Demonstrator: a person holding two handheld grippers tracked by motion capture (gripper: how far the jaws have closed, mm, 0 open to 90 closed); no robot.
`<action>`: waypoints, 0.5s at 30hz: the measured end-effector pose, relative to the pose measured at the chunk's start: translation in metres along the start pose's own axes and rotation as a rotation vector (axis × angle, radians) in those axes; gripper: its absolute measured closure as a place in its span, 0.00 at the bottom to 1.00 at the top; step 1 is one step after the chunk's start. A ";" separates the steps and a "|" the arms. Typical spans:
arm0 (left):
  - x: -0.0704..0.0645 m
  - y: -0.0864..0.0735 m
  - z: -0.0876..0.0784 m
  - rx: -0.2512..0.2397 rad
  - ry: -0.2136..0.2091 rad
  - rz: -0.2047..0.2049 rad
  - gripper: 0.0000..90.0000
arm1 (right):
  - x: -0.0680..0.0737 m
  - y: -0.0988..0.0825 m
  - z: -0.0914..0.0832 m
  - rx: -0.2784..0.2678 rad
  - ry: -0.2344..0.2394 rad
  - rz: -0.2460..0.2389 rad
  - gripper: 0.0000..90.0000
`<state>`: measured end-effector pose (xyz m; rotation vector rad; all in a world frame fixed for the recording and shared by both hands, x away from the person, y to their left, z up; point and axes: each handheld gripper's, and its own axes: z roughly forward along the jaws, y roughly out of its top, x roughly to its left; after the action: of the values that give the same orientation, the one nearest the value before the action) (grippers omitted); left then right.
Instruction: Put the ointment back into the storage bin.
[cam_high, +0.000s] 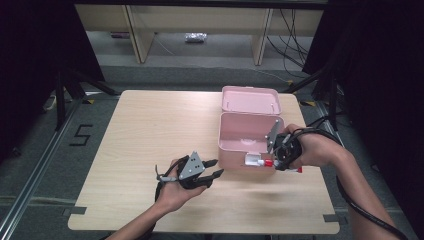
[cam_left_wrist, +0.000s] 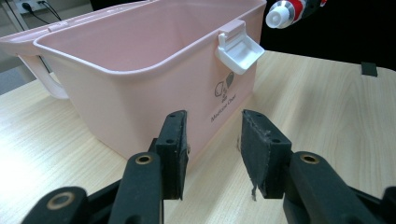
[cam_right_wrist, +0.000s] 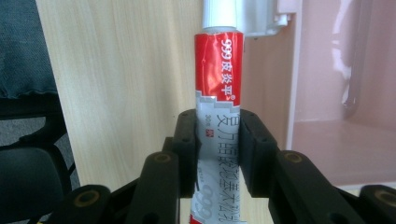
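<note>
right gripper view: a red and silver ointment tube (cam_right_wrist: 218, 107) is clamped between the jaws of the right hand-held gripper (cam_right_wrist: 218, 154), cap ahead at the pink box (cam_right_wrist: 327, 93) rim. lowering inside seems next. the box looks empty. the left hand-held gripper (cam_left_wrist: 214, 154) is held wide, empty, facing the box front.

1. A pink box (cam_high: 248, 140) stands right of centre on a wooden table (cam_high: 150, 130), its lid (cam_high: 251, 100) open toward the top of the frame.
2. The right gripper (cam_high: 280, 159), at the box's lower right corner, holds a red-and-white tube (cam_high: 257, 161) lying across the box's near rim.
3. The left gripper (cam_high: 212, 169), lower centre, has its jaws apart and empty, tips just beside the box's near wall.
</note>
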<state>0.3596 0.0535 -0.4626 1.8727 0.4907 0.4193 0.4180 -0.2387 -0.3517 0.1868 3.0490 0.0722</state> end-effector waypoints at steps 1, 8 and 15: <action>0.000 0.000 0.000 0.003 0.002 -0.006 0.68 | 0.001 0.000 -0.001 0.010 -0.005 0.021 0.80; 0.000 0.000 0.000 0.002 -0.002 0.001 0.68 | -0.004 0.004 -0.003 -0.014 -0.005 -0.027 0.80; 0.000 0.000 -0.001 0.003 0.001 0.003 0.68 | -0.003 0.006 -0.007 -0.004 -0.012 0.021 0.80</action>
<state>0.3595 0.0543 -0.4625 1.8758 0.4898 0.4220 0.4212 -0.2338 -0.3437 0.2188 3.0355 0.0788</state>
